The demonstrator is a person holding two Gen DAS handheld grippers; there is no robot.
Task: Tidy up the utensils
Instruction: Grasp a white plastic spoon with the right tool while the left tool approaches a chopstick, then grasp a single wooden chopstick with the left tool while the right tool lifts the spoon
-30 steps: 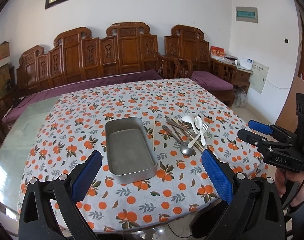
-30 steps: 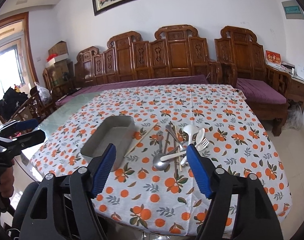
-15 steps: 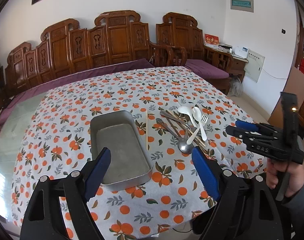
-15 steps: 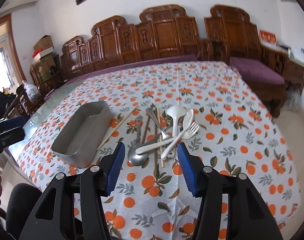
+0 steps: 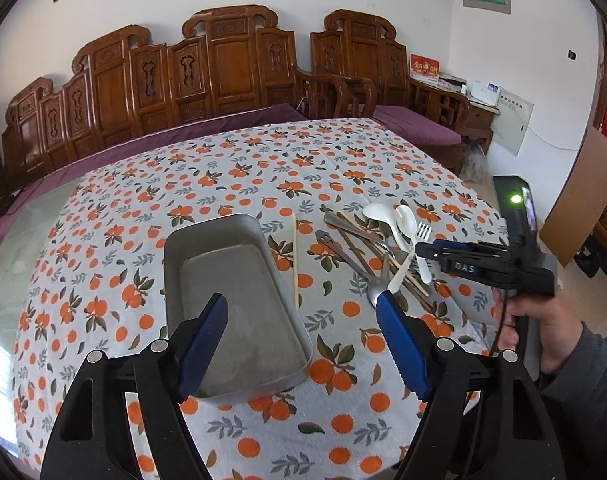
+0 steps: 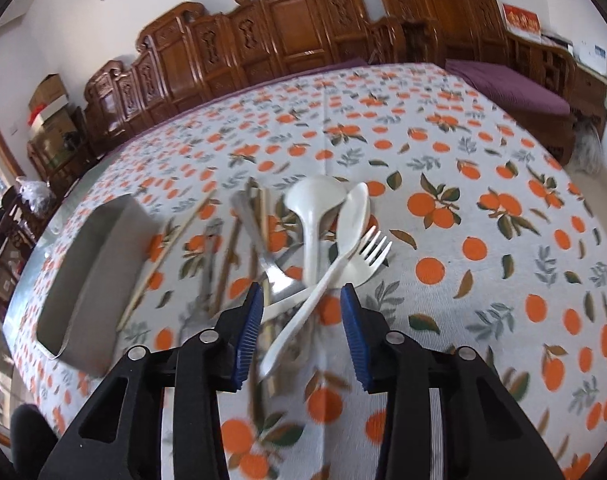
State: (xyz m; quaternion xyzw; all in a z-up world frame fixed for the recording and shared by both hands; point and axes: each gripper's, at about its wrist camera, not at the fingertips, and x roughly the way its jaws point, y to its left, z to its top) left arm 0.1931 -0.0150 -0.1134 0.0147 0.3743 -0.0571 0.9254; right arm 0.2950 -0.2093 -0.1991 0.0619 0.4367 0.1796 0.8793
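A grey metal tray (image 5: 231,304) (image 6: 91,276) lies on the orange-patterned tablecloth (image 5: 263,168). To its right is a heap of utensils (image 5: 379,248): a white ladle-spoon (image 6: 313,216), a white spoon (image 6: 353,216), a white fork (image 6: 367,256), metal spoons and brown chopsticks. One pale chopstick (image 5: 295,256) lies alone beside the tray. My left gripper (image 5: 303,312) hovers over the tray's near right corner, jaws wide and closing, nothing between them. My right gripper (image 6: 301,292) (image 5: 423,250) hangs just above the white handles, jaws closing, pads not touching them.
Carved wooden benches with purple cushions (image 5: 415,124) stand behind and to the right of the table. A person's hand (image 5: 543,320) holds the right gripper at the table's right edge. Bare glass tabletop (image 5: 27,216) shows at the left.
Both grippers have sunk toward the table and their jaws have narrowed. The right gripper closed in on the utensil heap; the left came nearer the tray.
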